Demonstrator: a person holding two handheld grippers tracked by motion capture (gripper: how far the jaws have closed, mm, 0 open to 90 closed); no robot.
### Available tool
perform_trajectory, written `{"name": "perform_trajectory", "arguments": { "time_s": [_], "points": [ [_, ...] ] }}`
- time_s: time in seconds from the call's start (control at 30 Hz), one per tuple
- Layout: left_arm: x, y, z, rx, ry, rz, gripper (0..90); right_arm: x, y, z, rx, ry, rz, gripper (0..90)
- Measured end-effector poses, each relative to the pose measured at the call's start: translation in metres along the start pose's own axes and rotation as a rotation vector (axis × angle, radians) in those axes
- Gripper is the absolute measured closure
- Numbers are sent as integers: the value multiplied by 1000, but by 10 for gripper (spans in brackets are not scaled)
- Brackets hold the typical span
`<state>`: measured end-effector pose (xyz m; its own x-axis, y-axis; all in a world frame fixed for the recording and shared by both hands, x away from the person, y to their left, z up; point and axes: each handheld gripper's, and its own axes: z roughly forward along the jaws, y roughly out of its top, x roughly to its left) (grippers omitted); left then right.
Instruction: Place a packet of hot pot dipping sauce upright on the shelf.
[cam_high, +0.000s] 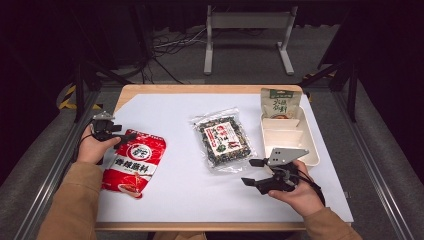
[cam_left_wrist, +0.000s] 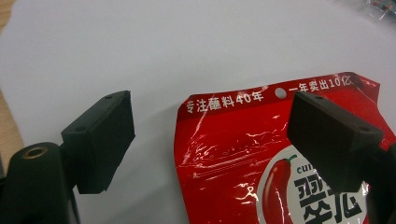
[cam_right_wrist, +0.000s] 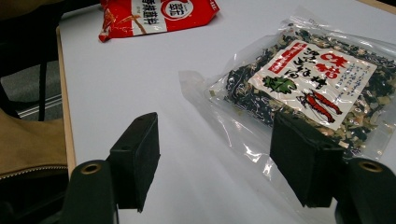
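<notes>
High view shows the person's left gripper (cam_high: 125, 136) at the top corner of the red sachet (cam_high: 134, 162), which lies flat on the white sheet (cam_high: 175, 195) near the left side of the table. The long axis of this sachet runs from the far edge toward the person, a little slanted, so its top seam is the end closest to the left gripper. From the left gripper view the jaws stand wide apart and hold nothing; one jaw is over the bare sheet beside the sachet, the other is over its top right corner, so the top left corner of the sachet sits between them. I judge the left hand must go a little lower before it closes on this edge. The right gripper (cam_high: 255, 172) is also wide open and empty, near the clear packet of dried mix (cam_high: 224, 140), well apart from the red one
</notes>
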<state>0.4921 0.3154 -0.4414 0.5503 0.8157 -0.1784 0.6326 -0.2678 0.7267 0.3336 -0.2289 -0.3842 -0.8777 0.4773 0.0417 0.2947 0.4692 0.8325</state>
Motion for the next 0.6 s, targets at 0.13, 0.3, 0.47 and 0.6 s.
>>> {"name": "perform_trajectory", "arguments": {
  "time_s": [0.13, 0.3, 0.47, 0.6],
  "points": [
    [1, -1, 4, 5, -31, -8, 167, 1, -2, -1, 1, -6, 4, 329],
    [2, -4, 11, 37, -74, -5, 169, 1, -5, -2, 6, -13, 7, 326],
    [1, -5, 14, 45, -90, -1, 147, 1, -6, -2, 10, -13, 14, 321],
    [-2, -4, 14, 53, -123, 21, 204, 2, -6, 0, 15, -9, 7, 316]
  ]
}}
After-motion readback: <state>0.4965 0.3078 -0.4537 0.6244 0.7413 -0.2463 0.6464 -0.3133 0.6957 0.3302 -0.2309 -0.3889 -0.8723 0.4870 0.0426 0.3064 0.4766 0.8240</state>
